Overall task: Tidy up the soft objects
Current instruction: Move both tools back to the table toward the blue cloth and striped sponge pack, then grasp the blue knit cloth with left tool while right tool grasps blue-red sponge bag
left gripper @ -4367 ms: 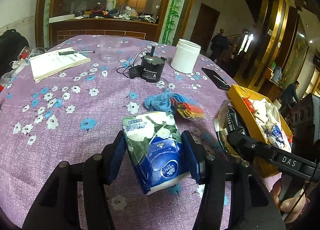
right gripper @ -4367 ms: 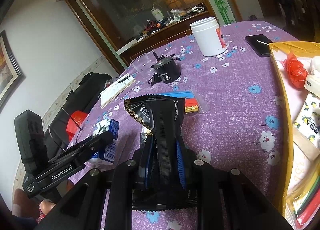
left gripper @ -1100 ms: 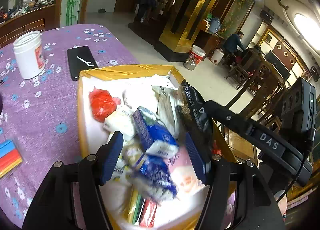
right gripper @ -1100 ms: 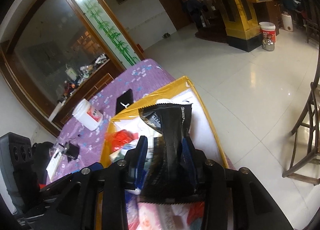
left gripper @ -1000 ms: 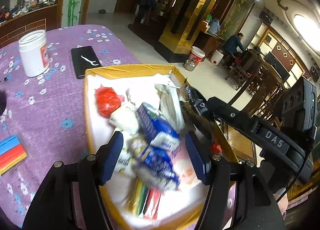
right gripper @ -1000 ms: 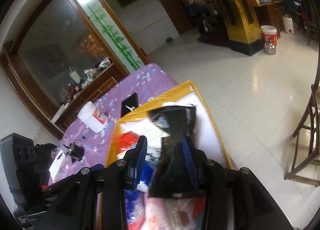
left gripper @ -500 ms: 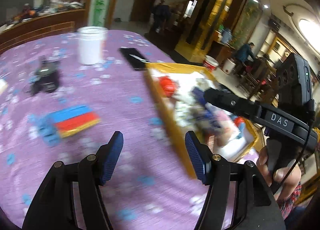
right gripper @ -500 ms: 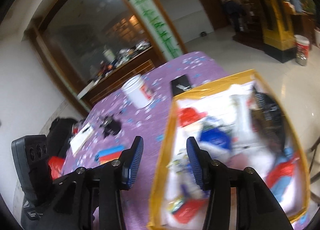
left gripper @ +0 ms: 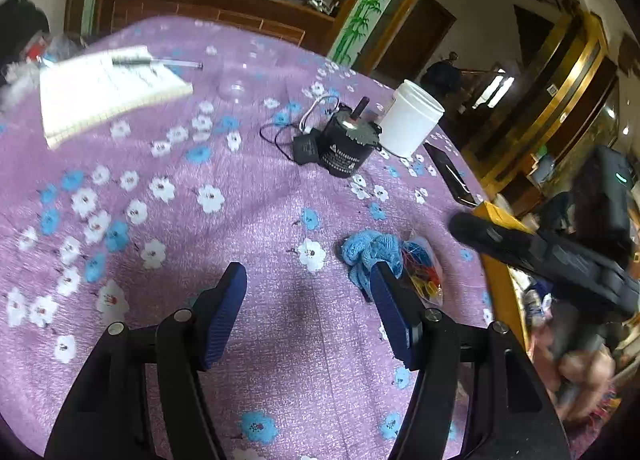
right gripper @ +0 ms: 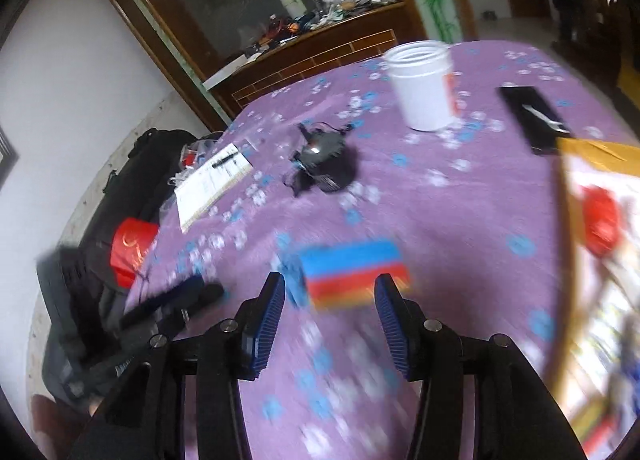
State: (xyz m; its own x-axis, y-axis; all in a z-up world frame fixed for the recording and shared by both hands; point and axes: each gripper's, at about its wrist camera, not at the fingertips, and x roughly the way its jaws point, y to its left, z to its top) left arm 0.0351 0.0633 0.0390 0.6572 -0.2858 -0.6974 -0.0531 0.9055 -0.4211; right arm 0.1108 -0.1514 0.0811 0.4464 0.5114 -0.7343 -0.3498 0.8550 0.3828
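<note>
Fingers of the left gripper (left gripper: 308, 316) stand released with nothing between them, above bare purple desk (left gripper: 224, 196). The right gripper (right gripper: 328, 320) is also released and empty; its jaws have just been opening. The blue knitted cloth (left gripper: 370, 254) lies at one o'clock from the left gripper, touching the striped packet (right gripper: 354, 274), which sits at twelve o'clock just beyond the right gripper, its long axis running crosswise. The right hand seems nearer the packet, the left nearer the cloth. The yellow box (right gripper: 592, 152) lies at three o'clock.
</note>
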